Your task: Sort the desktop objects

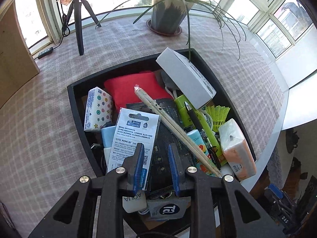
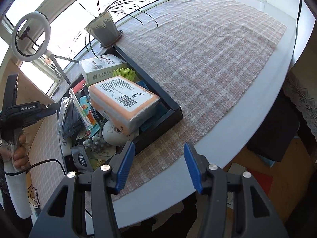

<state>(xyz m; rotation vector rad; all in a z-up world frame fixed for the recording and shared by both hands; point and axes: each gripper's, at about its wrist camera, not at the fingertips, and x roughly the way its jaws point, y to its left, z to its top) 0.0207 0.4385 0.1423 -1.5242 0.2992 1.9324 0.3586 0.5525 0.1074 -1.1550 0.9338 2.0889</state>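
A black tray (image 1: 71,91) packed with several items sits on the checked tablecloth. In it lie a white carded package (image 1: 136,127), wrapped chopsticks (image 1: 168,123), a red cloth (image 1: 126,91), a grey box (image 1: 184,77), a star-patterned tissue pack (image 1: 98,109) and an orange tissue pack (image 1: 237,148). My left gripper (image 1: 156,145) hovers over the tray's near end, jaws a little apart and holding nothing, above the carded package and a black packet (image 1: 168,158). My right gripper (image 2: 158,144) stands open and empty over the table edge, right of the tray (image 2: 170,107).
A potted plant (image 1: 166,13) stands just behind the tray and a black tripod (image 1: 79,19) with a ring light (image 2: 29,37) at the back left. The tablecloth (image 2: 198,49) stretches right of the tray. A hand (image 2: 19,152) grips the left tool.
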